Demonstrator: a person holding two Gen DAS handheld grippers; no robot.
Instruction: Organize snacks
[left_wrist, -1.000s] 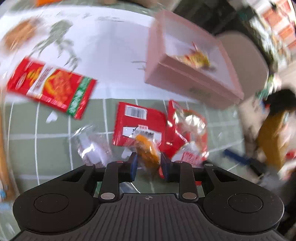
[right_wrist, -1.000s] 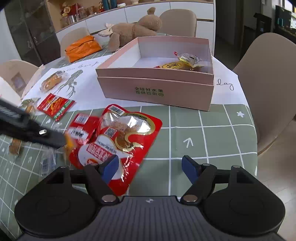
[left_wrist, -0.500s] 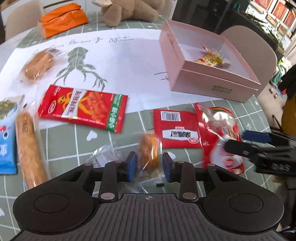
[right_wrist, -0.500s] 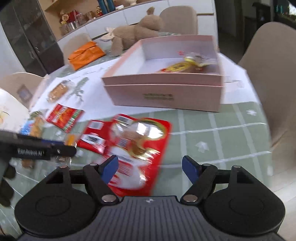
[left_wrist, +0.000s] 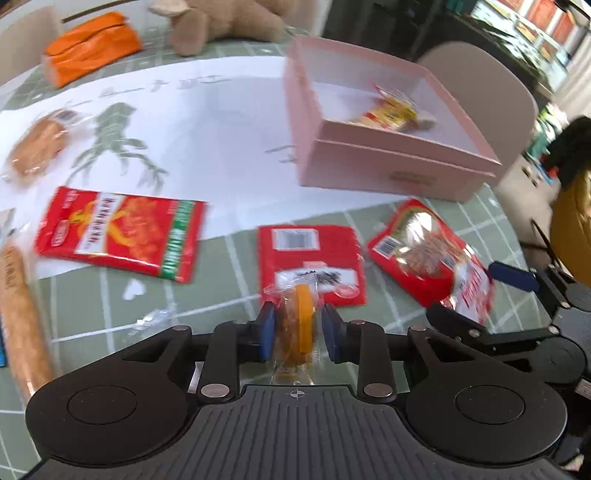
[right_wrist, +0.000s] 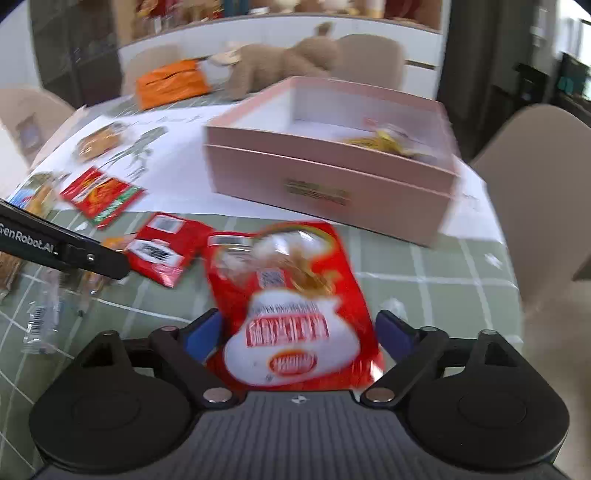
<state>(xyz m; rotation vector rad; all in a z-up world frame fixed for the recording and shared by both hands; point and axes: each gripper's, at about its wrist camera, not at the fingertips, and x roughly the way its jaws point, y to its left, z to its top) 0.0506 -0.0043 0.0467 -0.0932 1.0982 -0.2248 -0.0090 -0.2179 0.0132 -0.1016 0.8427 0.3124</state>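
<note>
My left gripper (left_wrist: 297, 328) holds a small orange snack in a clear wrapper (left_wrist: 295, 319) between its blue pads, its jaws closing on it above the green checked tablecloth. My right gripper (right_wrist: 299, 332) straddles the near end of a large red snack packet (right_wrist: 291, 295) lying flat; its jaws are opening and the pads stand off the packet's edges. Behind it sits an open pink box (right_wrist: 325, 177) with a yellow wrapped snack (right_wrist: 380, 142) inside. In the left wrist view the box (left_wrist: 399, 166) is at the upper right.
A small red packet (left_wrist: 310, 254), a red-and-green packet (left_wrist: 122, 229), a wrapped bun (left_wrist: 37, 147) and a long bread stick (left_wrist: 18, 314) lie to the left. An orange bag (right_wrist: 170, 83) and a plush toy (right_wrist: 280, 62) sit at the back. A beige chair (right_wrist: 535, 184) stands to the right.
The right gripper's jaws have spread wider and moved over the large red packet, which now lies between them. The left gripper still carries the orange snack.
</note>
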